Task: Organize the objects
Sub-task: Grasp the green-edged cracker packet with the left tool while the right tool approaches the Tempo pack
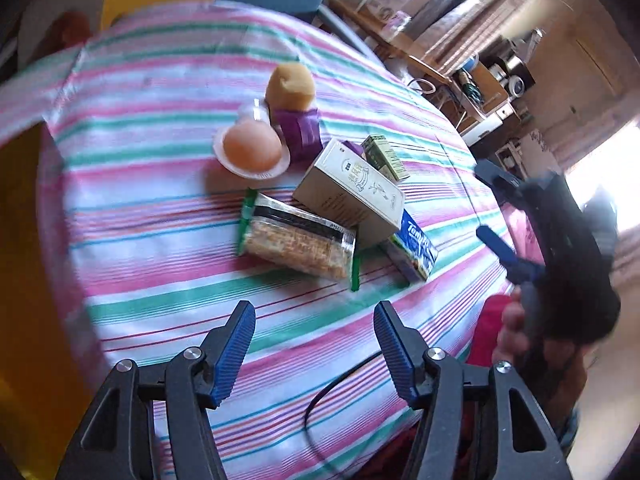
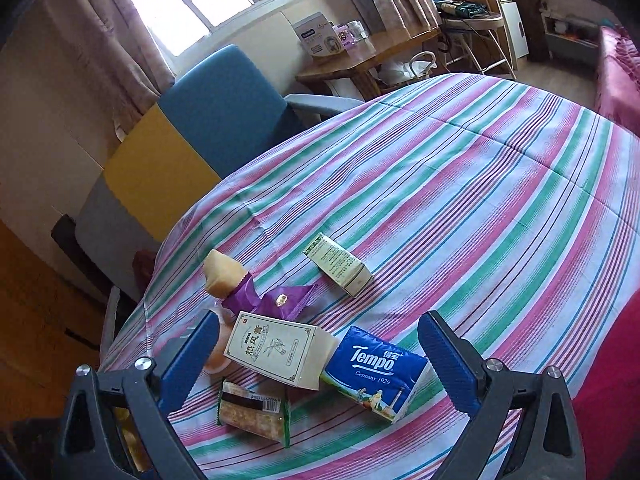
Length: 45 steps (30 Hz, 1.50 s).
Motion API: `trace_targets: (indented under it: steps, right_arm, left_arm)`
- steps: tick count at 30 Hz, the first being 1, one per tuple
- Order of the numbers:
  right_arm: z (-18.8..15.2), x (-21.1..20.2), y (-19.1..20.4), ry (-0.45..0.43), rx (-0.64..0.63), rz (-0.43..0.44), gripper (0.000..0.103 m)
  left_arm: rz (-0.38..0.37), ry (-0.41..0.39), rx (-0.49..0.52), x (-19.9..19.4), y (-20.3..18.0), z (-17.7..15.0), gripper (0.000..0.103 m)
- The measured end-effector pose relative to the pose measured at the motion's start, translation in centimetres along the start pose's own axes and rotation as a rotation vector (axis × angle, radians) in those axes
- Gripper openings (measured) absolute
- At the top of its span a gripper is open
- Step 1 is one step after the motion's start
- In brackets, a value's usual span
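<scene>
both jaws stand open and empty, the left gripper (image 1: 314, 346) at about half width, the right gripper (image 2: 320, 364) wide. nothing looks sorted yet: white box (image 2: 280, 350), tissue pack (image 2: 374, 376), cracker pack (image 2: 254, 410), jelly cup (image 1: 252, 148), purple-wrapped snack (image 1: 294, 100) and green box (image 2: 340, 270) lie jumbled on the striped cloth (image 2: 460, 200).
</scene>
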State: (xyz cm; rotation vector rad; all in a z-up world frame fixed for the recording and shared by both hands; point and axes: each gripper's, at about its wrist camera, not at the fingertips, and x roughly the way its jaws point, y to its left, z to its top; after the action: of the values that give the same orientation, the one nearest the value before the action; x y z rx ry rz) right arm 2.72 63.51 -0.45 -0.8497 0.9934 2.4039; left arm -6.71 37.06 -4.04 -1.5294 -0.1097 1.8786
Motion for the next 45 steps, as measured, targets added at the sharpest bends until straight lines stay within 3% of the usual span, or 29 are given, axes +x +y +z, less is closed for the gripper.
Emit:
trace_targets:
  steps: [3,9,15,19,26,29,32,35,40,45]
  right_arm:
    - [0.0,0.2,0.1,0.01,-0.001,0.014,0.101]
    - [0.2,0.4,-0.4,0.019,0.028,0.035,0.101]
    - [0.2,0.7,-0.7,0.037,0.051,0.059,0.101]
    - [0.2,0.9,-0.6,0.049,0.05,0.063,0.101]
    - [0.2,1.0,-0.7,0.052,0.056,0.055,0.101]
    - [0.2,1.0,-0.7,0.052,0.054,0.051,0.101]
    - [0.2,1.1,-0.9,0.056,0.063,0.045,0.101]
    - [0.3,1.1,-1.1,0.055,0.071,0.037,0.101]
    - [0.4,1.3,-1.7,0.058,0.092,0.019,0.101]
    - [0.4,2.0,-1.9,0.088,0.096,-0.01,0.101]
  left_arm:
    - [-0.045,0.034,-0.135,2.4,1.0,1.3,0.062]
    - [-0.027,0.044,-0.277,5.6,2.1,3.1,0.063]
    - [0.088,-0.015,-0.297,5.9,3.0,4.7,0.063]
    - [0.075,0.004,-0.321,6.3,3.2,5.2,0.063]
    - [0.105,0.001,-0.273,7.4,0.0,5.7,0.064]
    - [0.197,0.022,-0.185,9.1,-0.9,6.1,0.064]
    - [0.23,0.026,-0.085,9.5,-1.7,6.0,0.064]
    - [0.21,0.03,-0.043,9.5,-1.7,5.8,0.062]
    - [0.189,0.051,-0.025,8.4,-0.8,4.8,0.048]
    - [0.175,0.048,0.044,6.7,-0.3,1.9,0.046]
